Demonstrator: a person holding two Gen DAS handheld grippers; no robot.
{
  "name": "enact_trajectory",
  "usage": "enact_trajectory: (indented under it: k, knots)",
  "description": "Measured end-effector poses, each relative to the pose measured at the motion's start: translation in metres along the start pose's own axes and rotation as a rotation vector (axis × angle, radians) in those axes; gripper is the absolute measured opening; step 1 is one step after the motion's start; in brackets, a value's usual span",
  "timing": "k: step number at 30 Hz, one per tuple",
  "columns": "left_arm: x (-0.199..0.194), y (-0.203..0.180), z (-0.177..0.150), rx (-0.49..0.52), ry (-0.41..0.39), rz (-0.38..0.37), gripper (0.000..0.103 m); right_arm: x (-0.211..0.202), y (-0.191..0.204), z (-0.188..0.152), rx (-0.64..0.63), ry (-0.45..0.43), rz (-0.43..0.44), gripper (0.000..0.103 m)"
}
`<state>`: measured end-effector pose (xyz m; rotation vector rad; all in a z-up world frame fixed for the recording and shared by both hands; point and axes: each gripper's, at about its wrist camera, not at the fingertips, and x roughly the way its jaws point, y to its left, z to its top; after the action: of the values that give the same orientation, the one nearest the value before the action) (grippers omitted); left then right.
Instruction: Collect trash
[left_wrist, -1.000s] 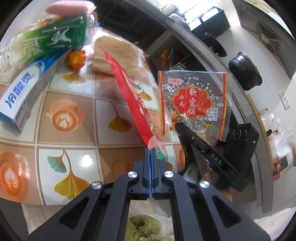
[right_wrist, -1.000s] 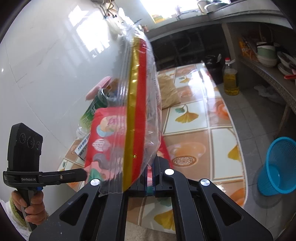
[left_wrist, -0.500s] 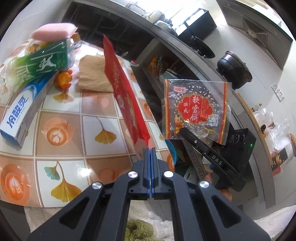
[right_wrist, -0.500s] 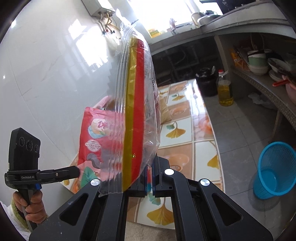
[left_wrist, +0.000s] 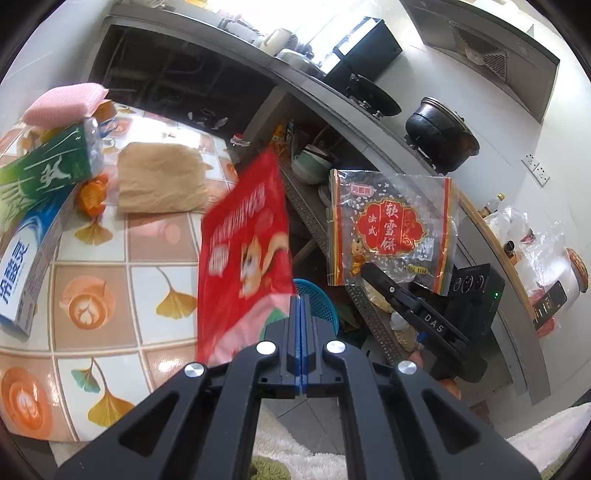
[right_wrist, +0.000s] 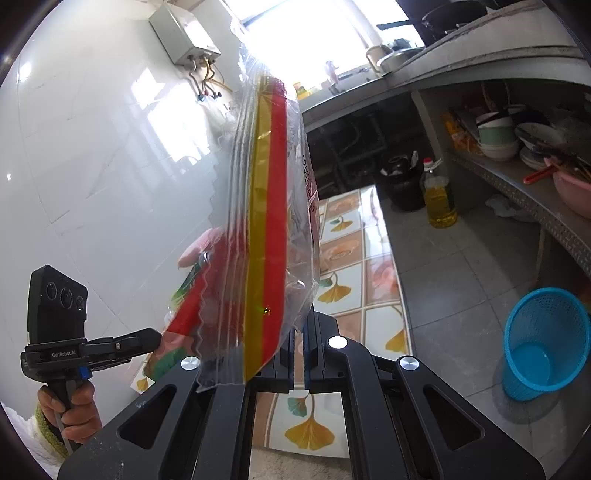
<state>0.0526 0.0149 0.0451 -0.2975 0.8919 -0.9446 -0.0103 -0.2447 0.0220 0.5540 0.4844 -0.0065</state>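
My left gripper (left_wrist: 301, 306) is shut on the bottom corner of a red snack bag (left_wrist: 245, 254), which stands up above the tiled table and now shows its printed face. To its right, my right gripper (left_wrist: 367, 271) holds a clear wrapper with a red and gold label (left_wrist: 391, 229) in the air. In the right wrist view my right gripper (right_wrist: 300, 338) is shut on that clear wrapper (right_wrist: 269, 229), seen edge-on. The left gripper (right_wrist: 151, 338) with the red bag (right_wrist: 192, 310) is at the lower left, a hand on its handle. A blue basket (right_wrist: 543, 339) stands on the floor.
On the table (left_wrist: 110, 280) lie a toothpaste box (left_wrist: 26, 273), a green box (left_wrist: 48, 170), a pink sponge (left_wrist: 62, 103), a brown paper bag (left_wrist: 162, 181) and an orange wrapper (left_wrist: 92, 192). An oil bottle (right_wrist: 439, 195) stands on the floor. Shelves with bowls (right_wrist: 496, 136) run along the right.
Both grippers have risen with their wrappers. The red bag has swung from edge-on to show its printed face. The right wrist view has shifted, with more floor and the blue basket larger.
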Motion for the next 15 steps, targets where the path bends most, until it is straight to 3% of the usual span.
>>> enact_trajectory:
  k: [15]
  knots:
    - [0.0104,-0.0004,0.0106,0.026,0.001,0.01,0.0,-0.0089,-0.0005,-0.0014,0.017,-0.003,-0.021,0.002]
